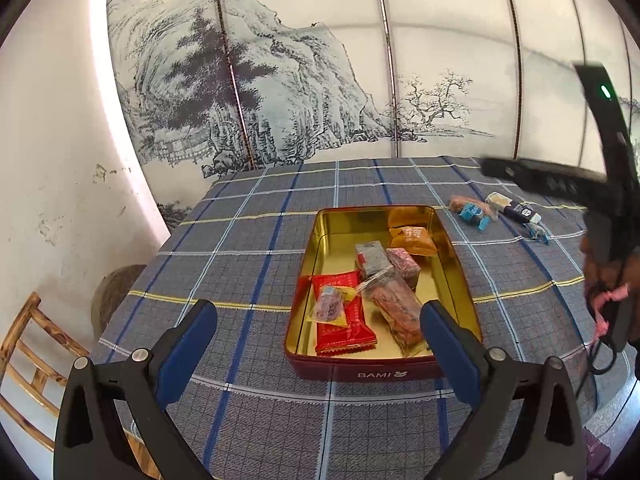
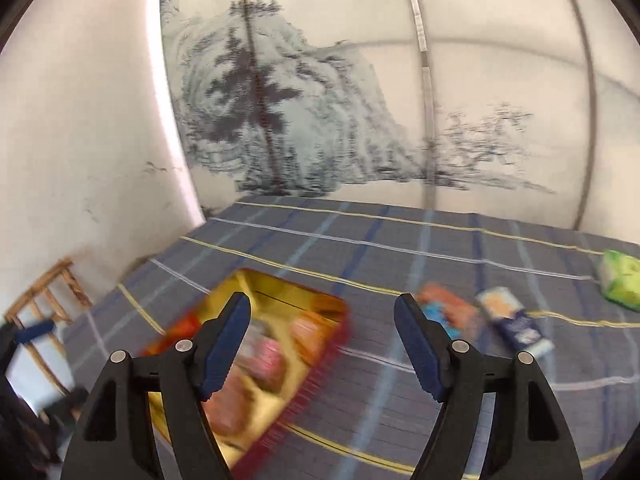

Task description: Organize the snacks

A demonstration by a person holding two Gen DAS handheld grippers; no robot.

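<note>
A red tin with a gold inside stands on the checked cloth and holds several wrapped snacks, among them a red packet and an orange one. Beyond the tin to the right lie an orange-and-blue snack and a dark blue packet. My left gripper is open over the tin's near end, holding nothing. In the blurred right wrist view my right gripper is open and empty above the tin's right edge. The orange-and-blue snack and blue packet lie just right of it.
A green packet lies at the table's far right. The table butts against a painted wall panel at the back. A wooden chair stands off the left edge. The right gripper's body and a hand hang at the right.
</note>
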